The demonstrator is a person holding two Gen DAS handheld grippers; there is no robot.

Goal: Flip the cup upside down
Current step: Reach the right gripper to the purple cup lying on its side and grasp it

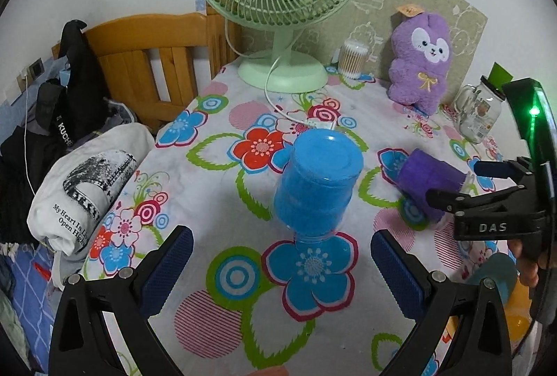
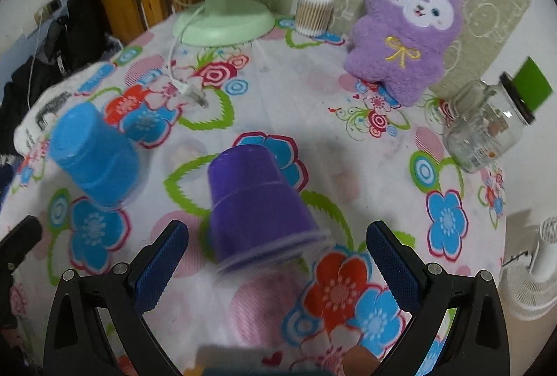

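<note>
While both cups stand rim-down on the flowered cloth, the scene reads so:

Blue cup (image 1: 315,182): upside down, base up, just beyond the left gripper's fingers and between their lines; in the right view it sits at the left (image 2: 94,155).
Purple cup (image 2: 259,207): upside down, slightly blurred, rim near the right gripper, not touched by either finger; in the left view it shows at the right (image 1: 430,182), partly behind the other tool.
Left gripper (image 1: 282,275): fingers spread wide, holding nothing.
Right gripper (image 2: 278,266): fingers spread wide, holding nothing, the purple cup in the gap ahead.
Cloth (image 2: 285,87): white with blue, red and green flowers, covering the table.
Fan (image 1: 278,3): green, far left, its white cord trailing toward the cups.
Plush (image 2: 409,28): purple, far right, upright against the wall.
Jar (image 2: 487,128): clear glass, far right edge.
Swab tub (image 2: 315,12): between fan and plush.
</note>
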